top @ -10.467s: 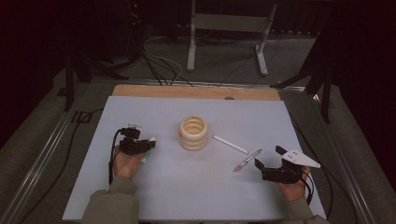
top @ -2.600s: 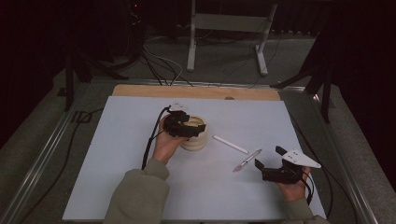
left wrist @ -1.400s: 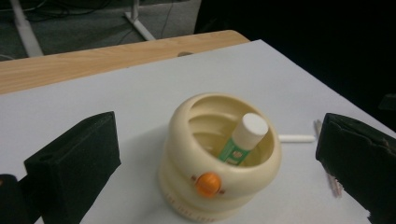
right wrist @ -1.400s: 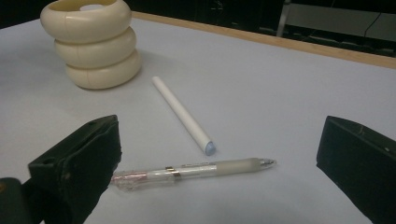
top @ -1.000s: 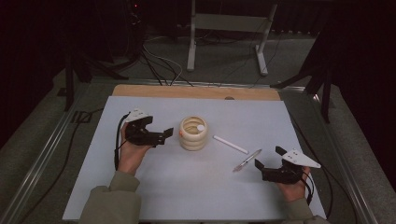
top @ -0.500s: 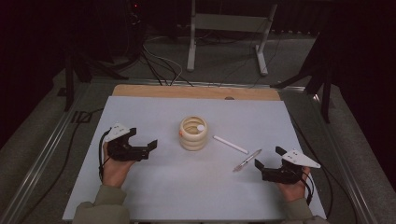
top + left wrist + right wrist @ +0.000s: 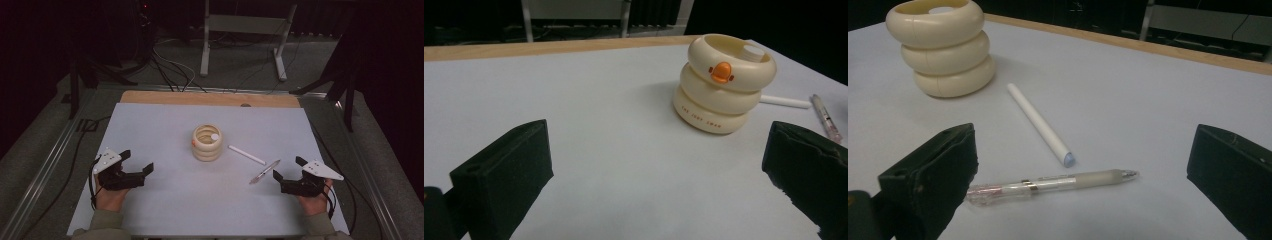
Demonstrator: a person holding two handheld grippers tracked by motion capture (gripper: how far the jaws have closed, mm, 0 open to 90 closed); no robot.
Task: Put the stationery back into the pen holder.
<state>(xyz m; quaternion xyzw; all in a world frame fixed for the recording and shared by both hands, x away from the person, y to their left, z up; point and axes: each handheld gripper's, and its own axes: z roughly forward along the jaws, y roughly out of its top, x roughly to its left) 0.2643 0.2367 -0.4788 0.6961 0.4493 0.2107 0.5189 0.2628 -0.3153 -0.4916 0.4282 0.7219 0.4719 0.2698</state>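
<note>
Cream ring holder [image 7: 207, 142] mid-table, well apart from both tools, left tool [image 7: 136, 171] wide, right tool [image 7: 287, 169] wide

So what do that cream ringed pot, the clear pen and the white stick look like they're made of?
Cream ringed pot: probably moulded plastic, smooth with a soft sheen, printed lettering and an orange beak-like tab.
Clear pen: transparent plastic barrel, frosted grip that may be rubbery, metallic-looking tip.
White stick: opaque, matte, bluish end; plastic or chalk-like, hard to tell.
</note>
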